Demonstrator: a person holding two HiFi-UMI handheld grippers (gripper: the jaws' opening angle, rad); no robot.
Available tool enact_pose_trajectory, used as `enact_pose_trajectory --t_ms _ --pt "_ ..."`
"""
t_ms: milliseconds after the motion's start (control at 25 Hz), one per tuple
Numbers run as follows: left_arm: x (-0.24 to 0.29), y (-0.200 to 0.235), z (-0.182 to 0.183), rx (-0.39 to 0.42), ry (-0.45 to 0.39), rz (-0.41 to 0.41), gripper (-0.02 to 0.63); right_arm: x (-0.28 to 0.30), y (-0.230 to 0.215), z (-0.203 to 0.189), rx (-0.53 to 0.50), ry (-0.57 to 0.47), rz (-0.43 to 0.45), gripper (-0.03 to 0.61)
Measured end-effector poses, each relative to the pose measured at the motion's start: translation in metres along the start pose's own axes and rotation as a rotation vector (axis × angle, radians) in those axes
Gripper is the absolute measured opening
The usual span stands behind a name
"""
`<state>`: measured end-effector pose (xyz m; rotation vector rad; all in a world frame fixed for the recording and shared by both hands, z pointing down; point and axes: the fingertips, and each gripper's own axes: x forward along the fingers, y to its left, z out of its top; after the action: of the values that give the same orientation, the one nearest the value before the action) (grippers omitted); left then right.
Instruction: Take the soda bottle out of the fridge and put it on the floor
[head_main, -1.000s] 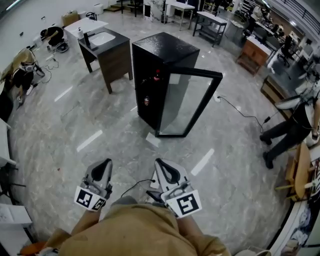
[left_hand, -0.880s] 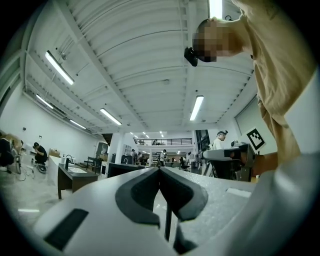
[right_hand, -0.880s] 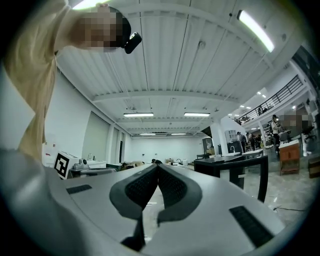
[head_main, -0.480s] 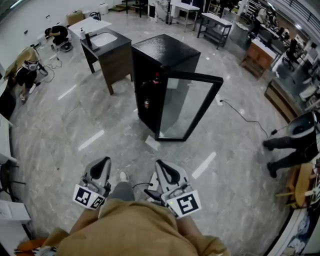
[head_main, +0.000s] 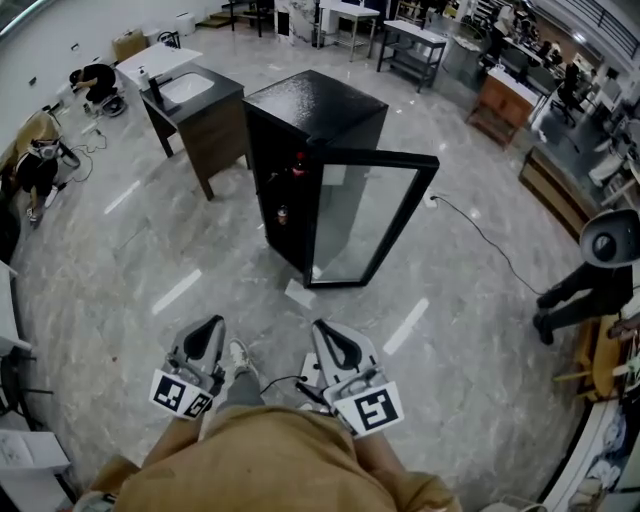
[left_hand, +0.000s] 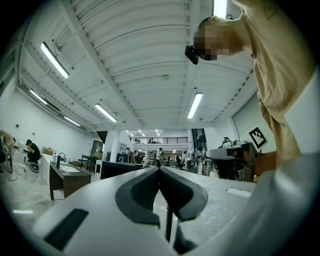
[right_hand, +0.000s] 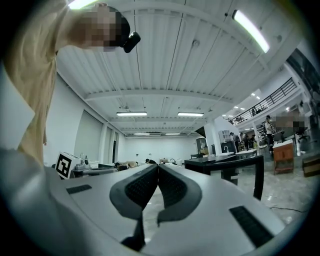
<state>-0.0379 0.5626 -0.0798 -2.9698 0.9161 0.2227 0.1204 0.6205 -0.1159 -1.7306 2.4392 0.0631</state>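
Observation:
A black fridge (head_main: 318, 110) stands on the marble floor ahead with its glass door (head_main: 368, 222) swung open. On its shelves I see a bottle with a red cap (head_main: 298, 162) and a lower small bottle (head_main: 282, 214). My left gripper (head_main: 212, 324) and right gripper (head_main: 320, 326) are held close to my body, well short of the fridge, both shut and empty. In the left gripper view the left gripper (left_hand: 159, 170) has its jaws together, and the right gripper (right_hand: 157, 167) in its own view likewise.
A dark vanity with a white sink (head_main: 190, 95) stands left of the fridge. A black cable (head_main: 490, 245) runs across the floor to the right of the door. A person in black (head_main: 590, 285) stands at the right. A white scrap (head_main: 299, 294) lies by the door's foot.
Both grippers and I have moved toward the fridge, which shows slightly nearer and shifted left. My foot has come into view between the grippers. The person at the right has shifted.

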Motion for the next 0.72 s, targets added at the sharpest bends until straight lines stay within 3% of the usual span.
enact_pose_trajectory --t_ms 200,400,720 --pt "0.026 0.048 -0.001 -0.003 0.005 -0.025 0.002 0.05 -0.008 -0.01 0.007 0.026 -0.026 -0.002" --pt "0.05 0.124 -0.02 -0.069 0.041 -0.042 0.002 0.13 -0.012 -0.02 0.029 0.033 -0.05 -0.002" --pt "0.095 0.255 -0.024 -0.115 0.013 -0.078 0.002 0.28 -0.001 -0.032 -0.003 0.092 -0.039 -0.002"
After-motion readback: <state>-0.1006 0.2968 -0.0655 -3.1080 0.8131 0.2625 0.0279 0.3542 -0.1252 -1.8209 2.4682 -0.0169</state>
